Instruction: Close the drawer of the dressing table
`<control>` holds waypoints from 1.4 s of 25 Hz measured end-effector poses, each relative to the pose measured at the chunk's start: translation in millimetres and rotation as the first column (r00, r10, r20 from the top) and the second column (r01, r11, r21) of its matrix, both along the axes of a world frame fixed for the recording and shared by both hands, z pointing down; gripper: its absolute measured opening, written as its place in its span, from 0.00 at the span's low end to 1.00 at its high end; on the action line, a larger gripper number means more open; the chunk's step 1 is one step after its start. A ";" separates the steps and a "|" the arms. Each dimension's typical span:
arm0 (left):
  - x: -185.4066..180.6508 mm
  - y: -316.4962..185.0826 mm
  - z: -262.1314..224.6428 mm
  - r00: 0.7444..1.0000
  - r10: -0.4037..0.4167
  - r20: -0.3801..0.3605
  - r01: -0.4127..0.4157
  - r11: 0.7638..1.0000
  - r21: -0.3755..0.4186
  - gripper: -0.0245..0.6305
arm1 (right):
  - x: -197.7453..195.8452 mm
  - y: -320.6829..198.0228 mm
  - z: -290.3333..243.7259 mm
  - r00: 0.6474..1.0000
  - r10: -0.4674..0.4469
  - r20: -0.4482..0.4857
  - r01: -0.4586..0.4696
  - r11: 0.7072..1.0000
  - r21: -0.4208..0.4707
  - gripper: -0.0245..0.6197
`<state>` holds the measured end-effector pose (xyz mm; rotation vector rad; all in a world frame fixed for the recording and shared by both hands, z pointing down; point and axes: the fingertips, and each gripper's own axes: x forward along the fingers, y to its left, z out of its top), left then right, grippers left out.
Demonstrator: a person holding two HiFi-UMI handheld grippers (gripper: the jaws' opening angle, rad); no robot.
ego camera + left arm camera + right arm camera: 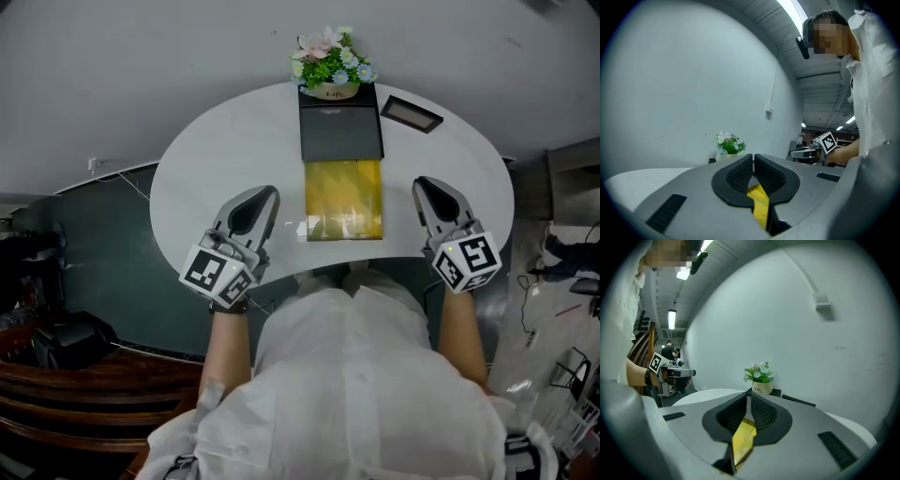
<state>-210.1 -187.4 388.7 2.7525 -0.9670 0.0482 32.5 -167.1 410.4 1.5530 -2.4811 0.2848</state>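
Observation:
A black dressing box (339, 131) stands at the back of the white round table (206, 159). Its yellow drawer (344, 199) is pulled out toward me. My left gripper (267, 194) hovers left of the drawer, jaws shut and empty. My right gripper (424, 184) hovers right of the drawer, also shut and empty. In the left gripper view the pads of the left gripper (753, 155) meet, with the yellow drawer (759, 201) showing below them. In the right gripper view the right gripper (748, 393) is closed above the yellow drawer (742, 437).
A pot of flowers (330, 64) sits on top of the box. A flat black frame (412, 113) lies at the table's back right. The wall runs close behind the table. Dark floor (103, 253) and wooden furniture (84, 384) lie to the left.

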 end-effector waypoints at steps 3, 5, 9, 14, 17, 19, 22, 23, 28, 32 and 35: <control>-0.2 2.4 10.0 0.999 0.036 0.000 -0.036 0.999 -0.019 0.07 | -12.1 4.9 8.3 0.999 -0.014 -0.032 0.013 1.000 -0.020 0.06; 0.1 4.5 17.0 0.998 0.060 0.000 -0.060 0.998 -0.036 0.07 | -21.7 7.0 12.1 0.998 -0.029 -0.053 0.027 0.999 -0.034 0.07; 3.2 11.7 32.8 0.995 0.100 0.004 -0.099 0.993 -0.063 0.07 | -41.1 11.6 22.9 0.993 -0.078 -0.090 0.072 0.995 -0.075 0.10; 8.7 20.5 44.9 0.990 0.140 0.004 -0.139 0.987 -0.076 0.07 | -64.4 19.6 45.9 0.966 -0.195 -0.168 0.169 0.973 -0.158 0.15; 11.3 25.1 50.8 0.990 0.142 0.005 -0.141 0.987 -0.083 0.07 | -78.3 25.5 65.3 0.923 -0.305 -0.233 0.253 0.941 -0.226 0.16; 12.3 28.9 54.8 0.990 0.138 0.002 -0.138 0.986 -0.094 0.07 | -88.6 32.4 79.3 0.876 -0.395 -0.276 0.317 0.904 -0.287 0.17; 14.2 34.6 60.0 0.990 0.144 0.001 -0.143 0.984 -0.110 0.07 | -103.4 44.4 99.4 0.780 -0.528 -0.336 0.402 0.834 -0.377 0.17; 14.8 36.6 62.1 0.989 0.145 0.002 -0.144 0.983 -0.114 0.07 | -107.8 48.6 105.6 0.745 -0.567 -0.351 0.427 0.810 -0.403 0.17; 17.0 44.9 70.4 0.989 0.148 0.007 -0.146 0.981 -0.126 0.07 | -123.4 63.9 129.1 0.596 -0.705 -0.385 0.502 0.701 -0.506 0.18; 15.5 47.6 71.2 0.989 0.145 0.005 -0.143 0.982 -0.127 0.07 | -131.4 73.2 143.6 0.527 -0.767 -0.366 0.527 0.633 -0.567 0.18; 14.2 47.3 72.3 0.991 0.134 0.005 -0.132 0.983 -0.127 0.07 | -131.3 78.9 156.9 0.477 -0.802 -0.360 0.529 0.589 -0.611 0.19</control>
